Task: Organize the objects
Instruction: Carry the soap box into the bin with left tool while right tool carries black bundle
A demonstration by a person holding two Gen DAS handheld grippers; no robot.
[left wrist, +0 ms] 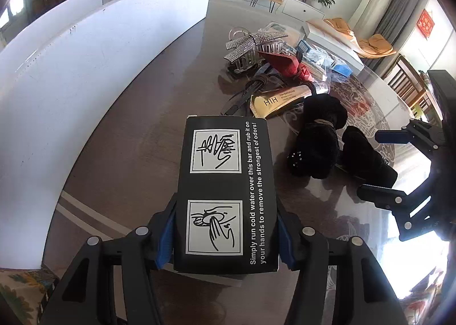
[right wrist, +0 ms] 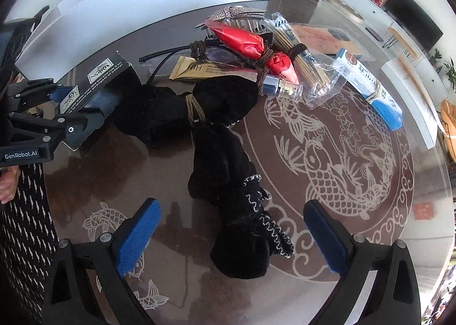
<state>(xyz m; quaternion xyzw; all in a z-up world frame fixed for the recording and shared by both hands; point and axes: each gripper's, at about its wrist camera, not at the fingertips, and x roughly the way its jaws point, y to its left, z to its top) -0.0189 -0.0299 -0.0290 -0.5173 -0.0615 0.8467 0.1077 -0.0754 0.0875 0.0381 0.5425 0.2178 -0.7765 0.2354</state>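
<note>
My left gripper (left wrist: 225,236) is shut on a black box (left wrist: 225,191) printed with hand-washing pictures and holds it above the glass table; the box also shows in the right wrist view (right wrist: 94,83). My right gripper (right wrist: 230,235) is open and empty, its blue pads on either side of a black fabric bundle (right wrist: 233,199). A second black bundle tied with cord (right wrist: 182,111) lies behind it. A pile beyond holds a gold tube (right wrist: 211,71), a red wrapped item (right wrist: 245,40), a stick bundle (right wrist: 299,51) and a rhinestone bow clip (left wrist: 253,43).
A long white box wall (left wrist: 85,68) runs along the left of the round glass table (right wrist: 356,154). A blue and white packet (right wrist: 370,88) lies at the right. The right gripper shows at the right edge of the left wrist view (left wrist: 404,171).
</note>
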